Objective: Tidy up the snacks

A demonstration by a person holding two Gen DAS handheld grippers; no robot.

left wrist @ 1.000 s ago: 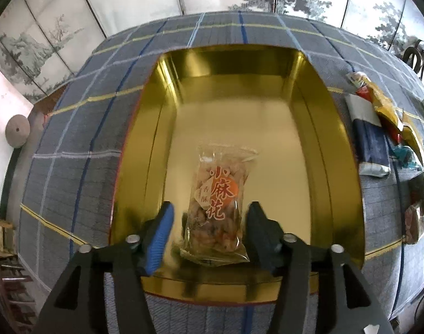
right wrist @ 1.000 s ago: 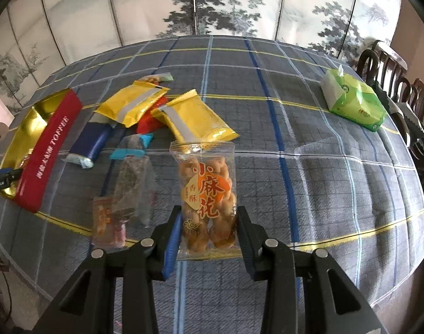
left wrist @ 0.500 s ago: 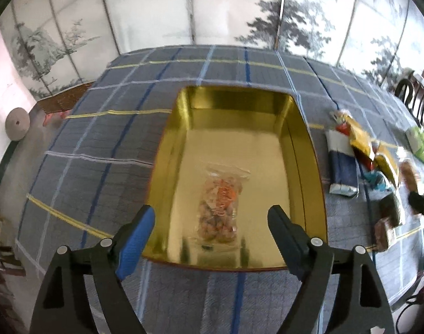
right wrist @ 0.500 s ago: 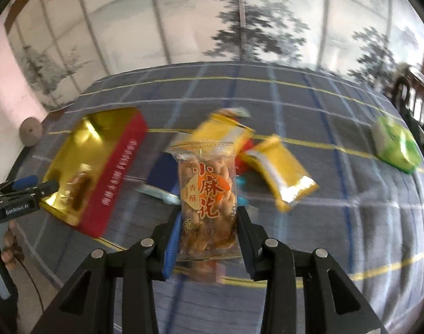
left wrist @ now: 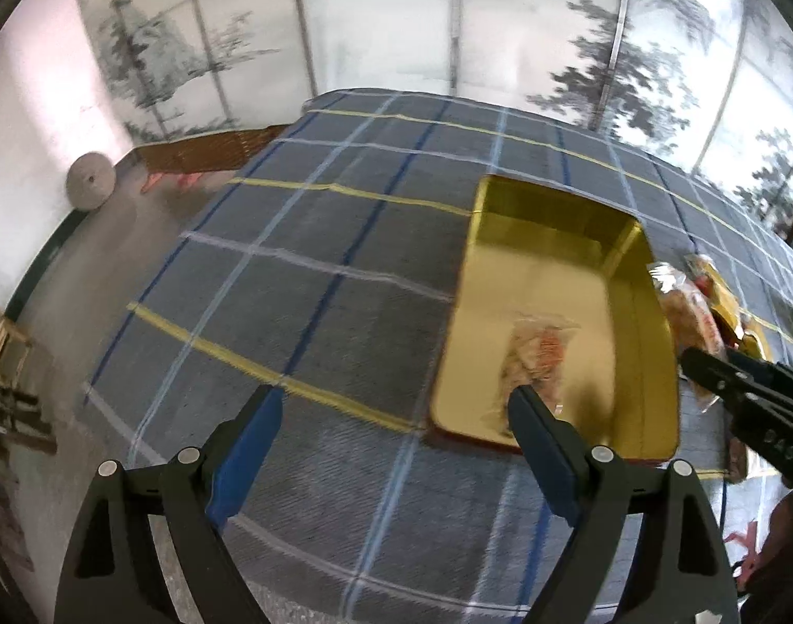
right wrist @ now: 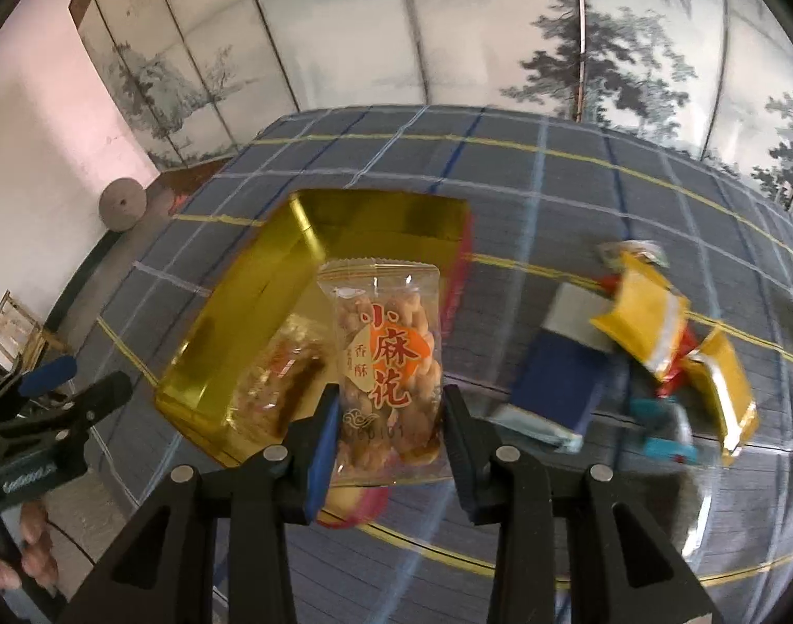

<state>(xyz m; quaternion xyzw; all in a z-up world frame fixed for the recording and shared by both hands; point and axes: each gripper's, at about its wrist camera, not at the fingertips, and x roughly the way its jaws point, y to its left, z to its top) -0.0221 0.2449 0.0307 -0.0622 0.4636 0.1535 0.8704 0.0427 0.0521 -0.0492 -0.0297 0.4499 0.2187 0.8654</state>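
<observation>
Carrying: a clear twist-snack packet [right wrist: 385,364] is clamped at its lower end by the right gripper [right wrist: 391,437], long axis upright and in line with the fingers.
Left gripper [left wrist: 391,431]: jaws are opening wide with nothing between them; it is set off to the left of the gold tin [left wrist: 630,405], over bare plaid tablecloth [left wrist: 313,281].
Tin contents: one matching packet [left wrist: 534,359] is already laid flat inside the gold tin, toward its near end, long axis along the tin's length.
Key relation: the held packet is seen just over the tin's right wall, so the tin floor lies to the left and below it (the right hand is judged the only one placed to make the drop).
Open room: free floor is left beside and beyond the laid packet; the raised walls are the edges to be cleared.
Remaining snacks: a loose pile [right wrist: 651,333] lies on the cloth right of the tin.
</observation>
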